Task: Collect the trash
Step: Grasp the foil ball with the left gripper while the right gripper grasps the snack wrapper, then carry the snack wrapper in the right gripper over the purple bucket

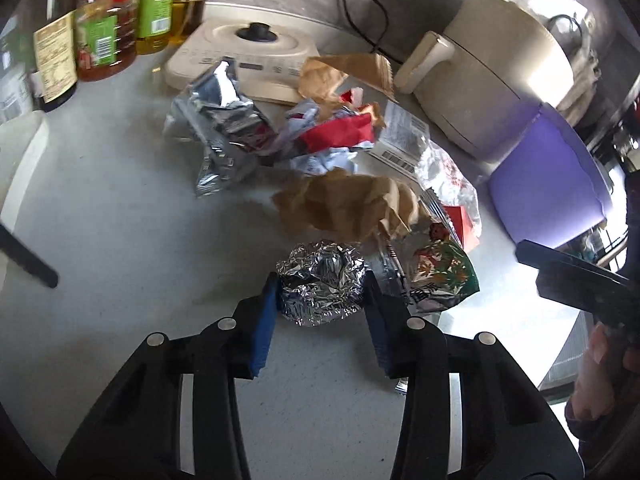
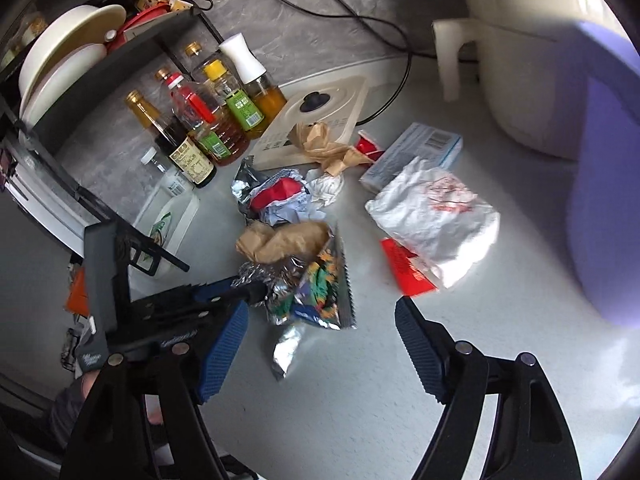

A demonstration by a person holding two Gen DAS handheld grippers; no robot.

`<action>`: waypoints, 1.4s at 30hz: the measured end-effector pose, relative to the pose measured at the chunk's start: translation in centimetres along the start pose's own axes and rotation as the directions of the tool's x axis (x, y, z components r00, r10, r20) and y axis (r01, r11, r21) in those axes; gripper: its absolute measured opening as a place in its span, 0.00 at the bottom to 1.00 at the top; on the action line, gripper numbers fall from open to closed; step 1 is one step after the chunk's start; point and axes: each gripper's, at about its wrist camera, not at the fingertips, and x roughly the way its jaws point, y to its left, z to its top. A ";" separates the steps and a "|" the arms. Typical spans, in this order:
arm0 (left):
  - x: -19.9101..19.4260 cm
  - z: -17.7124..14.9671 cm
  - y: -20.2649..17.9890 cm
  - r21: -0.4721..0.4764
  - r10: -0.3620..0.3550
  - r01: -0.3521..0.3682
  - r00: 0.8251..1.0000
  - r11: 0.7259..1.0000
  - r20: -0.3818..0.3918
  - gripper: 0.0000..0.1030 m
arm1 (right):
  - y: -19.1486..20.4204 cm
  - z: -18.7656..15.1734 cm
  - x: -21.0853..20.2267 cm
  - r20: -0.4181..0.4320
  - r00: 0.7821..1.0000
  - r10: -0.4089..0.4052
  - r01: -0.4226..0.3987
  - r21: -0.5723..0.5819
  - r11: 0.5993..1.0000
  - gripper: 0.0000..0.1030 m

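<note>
A: Left wrist view first. What has the left claw (image 1: 320, 296) got?
B: A crumpled ball of aluminium foil (image 1: 322, 282) sits between its blue pads (image 1: 266, 320) on the grey bench (image 1: 120, 208). Both pads lie right against the foil's sides, so it looks gripped, the claw about half closed
A: And around it?
B: Just behind the foil lies a crumpled brown paper bag (image 1: 348, 204), to its right a colourful snack wrapper (image 1: 442, 276). Farther back are a silver foil pouch (image 1: 220, 128), red and white wrappers (image 1: 340, 132) and a cream appliance (image 1: 248, 56). Oil bottles (image 1: 104, 32) stand at the back left, a cream air fryer (image 1: 492, 80) at the right

A: Now the right wrist view?
B: The right claw (image 2: 320, 316) stands wide open with nothing held; its pads straddle bare bench (image 2: 360, 392) just short of the snack wrapper (image 2: 320, 292). The left claw (image 2: 252, 286) comes in from the left onto the foil ball (image 2: 276, 276). A white paper bag (image 2: 436, 212) lies over a red packet (image 2: 404, 268) to the right, a pale blue box (image 2: 416, 148) behind them, and a dish rack (image 2: 100, 52) holds plates at the top left
</note>
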 end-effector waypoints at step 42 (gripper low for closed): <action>-16.3 -4.3 6.2 0.111 -0.039 0.018 0.981 0.994 0.188 0.40 | 4.5 -2.0 -3.1 0.129 0.940 -0.317 0.289 0.196 0.937 0.11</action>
